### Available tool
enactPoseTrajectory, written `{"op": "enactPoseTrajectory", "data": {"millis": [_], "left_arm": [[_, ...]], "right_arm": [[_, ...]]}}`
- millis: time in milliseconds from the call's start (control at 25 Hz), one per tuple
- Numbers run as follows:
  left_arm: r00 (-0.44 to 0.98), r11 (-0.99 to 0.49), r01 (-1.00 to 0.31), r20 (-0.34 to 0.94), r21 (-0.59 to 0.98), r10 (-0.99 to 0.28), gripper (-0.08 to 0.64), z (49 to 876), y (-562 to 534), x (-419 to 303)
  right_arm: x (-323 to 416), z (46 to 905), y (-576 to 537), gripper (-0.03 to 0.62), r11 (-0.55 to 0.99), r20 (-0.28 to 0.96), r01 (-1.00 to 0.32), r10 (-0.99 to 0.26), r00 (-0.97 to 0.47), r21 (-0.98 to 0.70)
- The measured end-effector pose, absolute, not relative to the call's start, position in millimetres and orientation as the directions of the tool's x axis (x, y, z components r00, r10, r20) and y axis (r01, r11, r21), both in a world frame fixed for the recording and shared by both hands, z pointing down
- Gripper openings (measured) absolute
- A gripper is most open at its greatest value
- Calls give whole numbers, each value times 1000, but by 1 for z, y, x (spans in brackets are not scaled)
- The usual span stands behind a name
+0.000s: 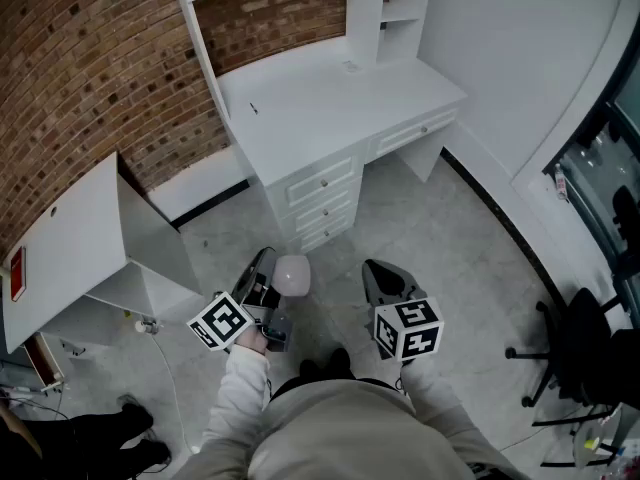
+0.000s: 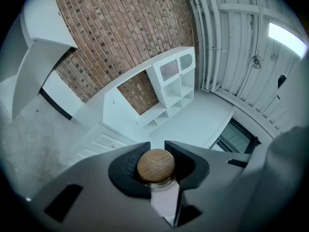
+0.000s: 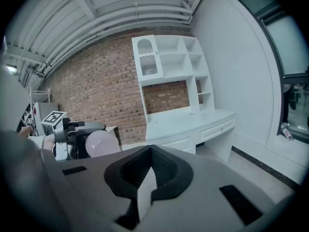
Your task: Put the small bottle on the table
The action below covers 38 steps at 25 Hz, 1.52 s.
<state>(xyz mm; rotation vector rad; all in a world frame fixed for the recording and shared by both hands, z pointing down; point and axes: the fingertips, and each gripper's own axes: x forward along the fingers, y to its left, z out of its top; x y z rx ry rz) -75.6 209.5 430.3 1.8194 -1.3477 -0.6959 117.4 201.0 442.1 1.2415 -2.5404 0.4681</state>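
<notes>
A small pale bottle (image 1: 291, 274) with a round wooden stopper (image 2: 155, 165) sits between the jaws of my left gripper (image 1: 274, 268), which is shut on it just below the stopper. The gripper hangs over the grey floor, in front of the white desk (image 1: 330, 98). From the right gripper view the same bottle (image 3: 101, 143) shows as a pale bulb at the left gripper's tip. My right gripper (image 1: 378, 271) hangs beside it to the right, also short of the desk. Its jaws (image 3: 151, 151) meet at the tips with nothing between them.
The desk has drawers (image 1: 325, 193) at its front and a shelf unit (image 1: 400, 8) at the back against a brick wall (image 1: 90, 68). A white cabinet (image 1: 70, 248) stands to the left, a black office chair (image 1: 575, 353) to the right by a glass door.
</notes>
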Motion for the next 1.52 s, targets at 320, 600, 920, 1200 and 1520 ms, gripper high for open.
{"op": "enactPoseTrajectory", "data": {"millis": [320,600,920,1200,1520], "left_arm": [[292,-159,-548,10,821,-956,103,431,200,-65],[286,-153,-562,17,813,-958,103,430,191,-64],[265,-130,-583,37,802,-964,103,433,186,-64],[244,-105,-595,54,797,-968,103,438,170,-73],[248,-94,-593,70,800,-966,103,447,123,-86]], "right_arm": [[123,440,192,28,595,369,-792,-711,-599,-139],[126,437,181,28,588,359,-797,-720,-594,-139],[139,440,172,28,568,358,-805,-725,-589,-172],[133,447,157,28,570,363,-797,-713,-600,-199],[125,452,115,28,551,381,-810,-718,-582,-199]]}}
